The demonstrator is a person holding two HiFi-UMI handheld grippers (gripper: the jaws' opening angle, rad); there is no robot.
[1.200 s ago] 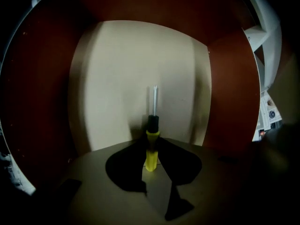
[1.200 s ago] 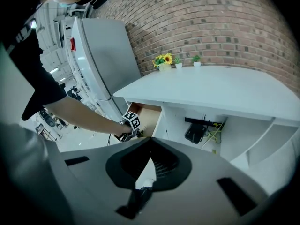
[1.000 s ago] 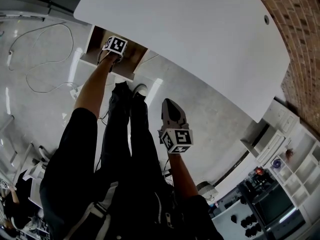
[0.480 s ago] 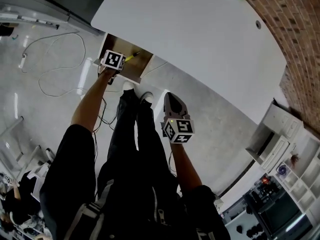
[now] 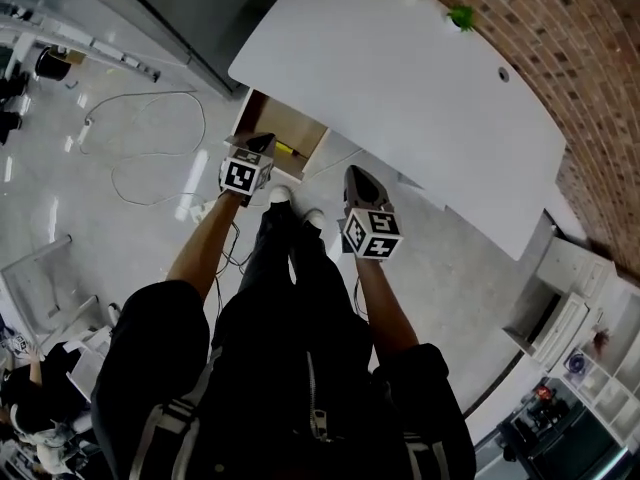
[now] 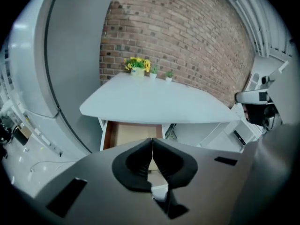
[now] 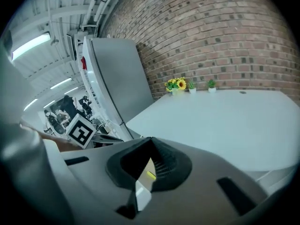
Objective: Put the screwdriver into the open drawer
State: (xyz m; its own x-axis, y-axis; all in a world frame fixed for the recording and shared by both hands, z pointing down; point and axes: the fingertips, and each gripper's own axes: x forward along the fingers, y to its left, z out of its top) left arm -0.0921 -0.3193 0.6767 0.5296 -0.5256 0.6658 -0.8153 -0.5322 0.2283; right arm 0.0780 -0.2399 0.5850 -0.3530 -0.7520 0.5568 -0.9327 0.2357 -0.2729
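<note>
Left tongs (image 6: 151, 143) are pressed fully together on nothing, and so are the right tongs (image 7: 149, 142). I see the slim yellow screwdriver (image 5: 286, 149) only as a short bright streak. It lies in the open wood-bottomed drawer (image 5: 268, 120) under the white curved tabletop (image 5: 400, 88), at 1 o'clock from the left jaws. Both forearms stretch forward. The left tongs sit at the drawer's front edge, and the right ones are at their 3 o'clock, over the floor. I count two tongs, one screwdriver and one drawer.
</note>
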